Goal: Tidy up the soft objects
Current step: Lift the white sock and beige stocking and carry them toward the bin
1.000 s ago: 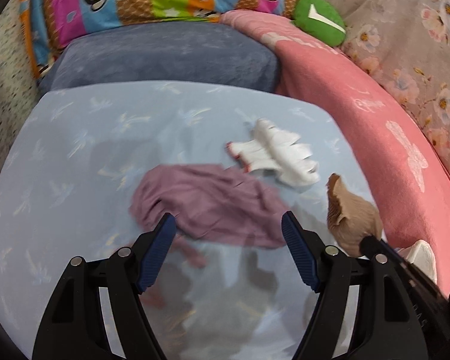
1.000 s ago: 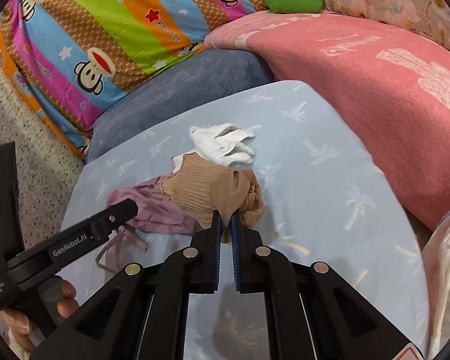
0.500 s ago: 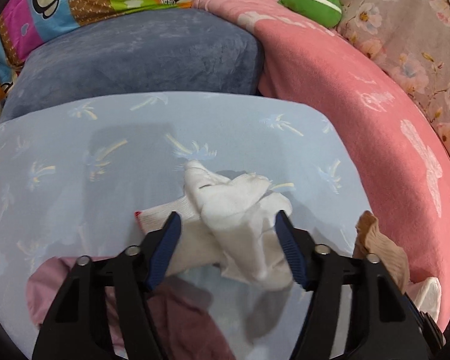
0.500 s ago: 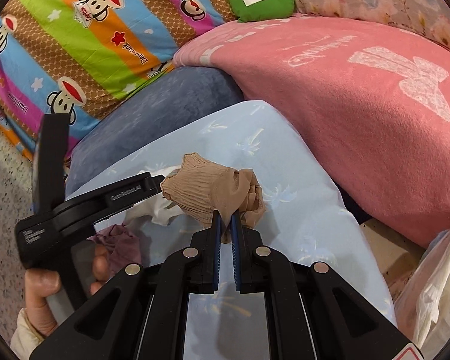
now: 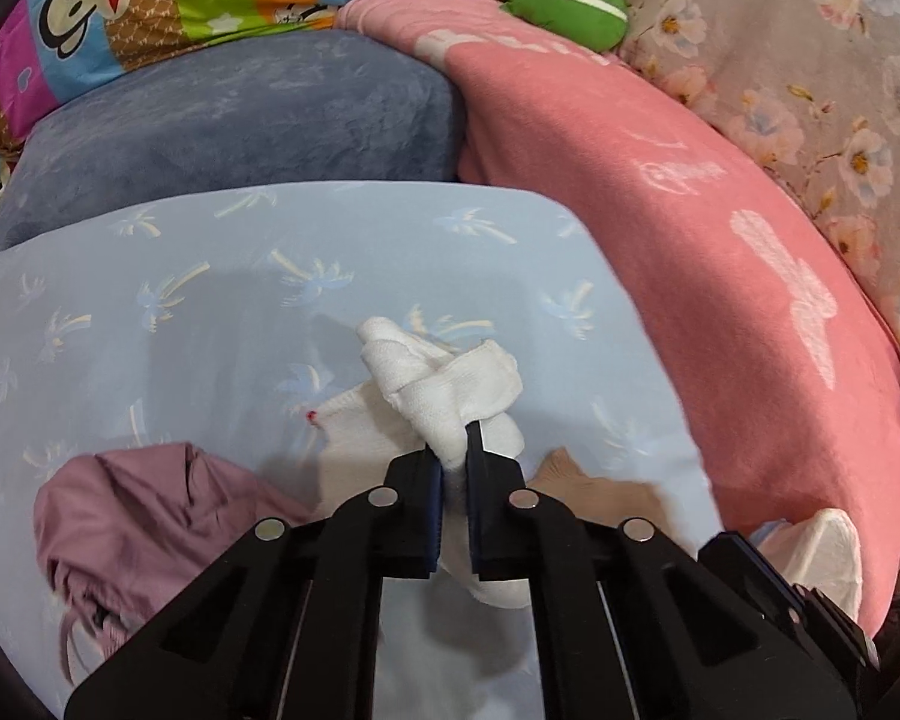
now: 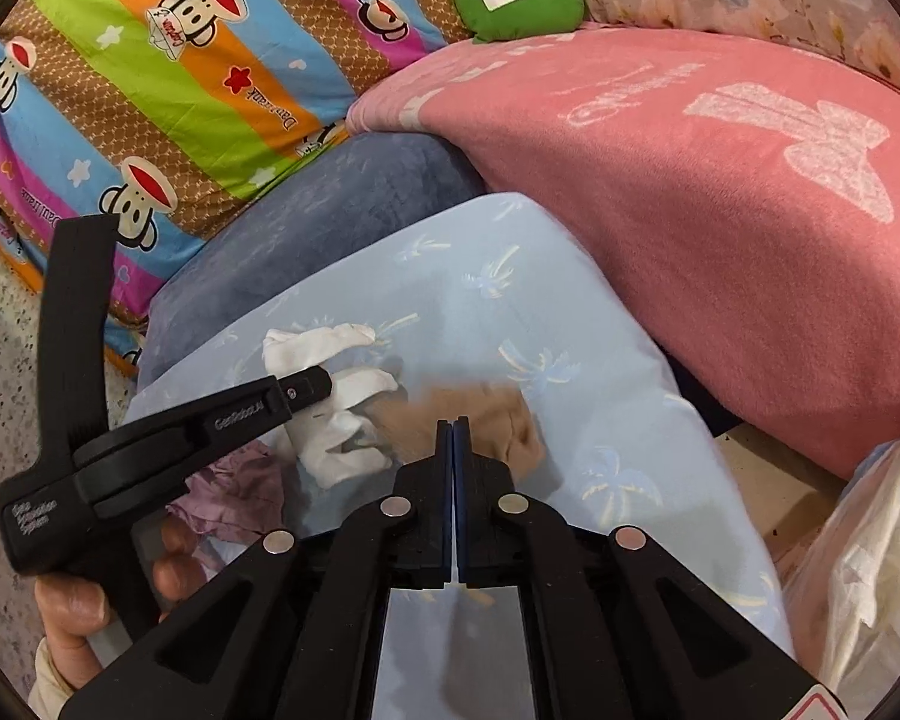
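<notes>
White socks (image 5: 450, 390) sit bunched at frame centre of my left wrist view, my left gripper (image 5: 455, 450) clamped on them above the pale blue sheet (image 5: 210, 300). My right gripper (image 6: 453, 429) is pressed together on the tan stocking (image 6: 480, 414), mid-frame. A hand (image 6: 84, 600) at lower left grips the left tool's handle. The mauve garment (image 5: 138, 516) lies lower left.

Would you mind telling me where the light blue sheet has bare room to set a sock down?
The light blue sheet is bare along its far side, bordered by the grey-blue cushion and the pink blanket. The near side is crowded: white socks in the left gripper, the purple garment and the tan stocking.
</notes>
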Available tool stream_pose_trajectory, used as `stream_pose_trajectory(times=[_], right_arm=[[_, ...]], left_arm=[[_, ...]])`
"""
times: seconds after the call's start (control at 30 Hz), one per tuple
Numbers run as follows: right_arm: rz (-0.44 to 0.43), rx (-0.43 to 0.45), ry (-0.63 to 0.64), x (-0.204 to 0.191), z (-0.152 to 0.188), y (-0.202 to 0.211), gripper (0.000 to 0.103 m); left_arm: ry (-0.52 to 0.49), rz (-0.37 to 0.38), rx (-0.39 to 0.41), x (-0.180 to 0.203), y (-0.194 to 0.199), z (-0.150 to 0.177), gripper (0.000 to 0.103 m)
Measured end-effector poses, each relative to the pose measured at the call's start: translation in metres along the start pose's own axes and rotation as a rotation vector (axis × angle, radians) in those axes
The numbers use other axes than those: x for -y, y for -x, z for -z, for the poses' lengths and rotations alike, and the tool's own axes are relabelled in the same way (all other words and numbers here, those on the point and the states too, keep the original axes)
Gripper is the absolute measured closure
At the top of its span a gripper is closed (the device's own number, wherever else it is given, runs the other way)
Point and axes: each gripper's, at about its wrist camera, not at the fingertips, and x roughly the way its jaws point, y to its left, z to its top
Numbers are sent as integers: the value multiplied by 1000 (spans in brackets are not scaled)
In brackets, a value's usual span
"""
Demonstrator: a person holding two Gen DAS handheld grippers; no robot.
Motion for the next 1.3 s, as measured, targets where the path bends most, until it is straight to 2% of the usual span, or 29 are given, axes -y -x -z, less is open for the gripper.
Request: stream_pose_trajectory(times=[0.17,0.23,0.37,0.43,0.57,0.77,0.9,1.0,1.3], right_arm=[[2,40,-3,5,3,34,102],[-9,22,-2,10,6,39,102],[0,-11,19,15,12,35,87],[11,-21,25,17,14,27,85],[-7,-78,1,21,13,1,73],[-6,-128,-5,19,17,-33,73],[-7,-149,-13,21,25,-44,88],[3,-141,-5,19,27,-40,93],[-18,-96,1,14,38,5,94]], left_arm=[[-19,21,31,20,31,13,97],[-18,28,37,24,39,17,97],[-21,7,44,26,50,29,97],[-12,2,37,25,49,33,97],[-5,-19,20,20,44,37,97],[-12,-42,3,16,28,35,97],[-14,-46,-1,14,23,36,97],[-13,-48,-3,12,22,38,97],[-21,-35,-5,22,36,53,97]])
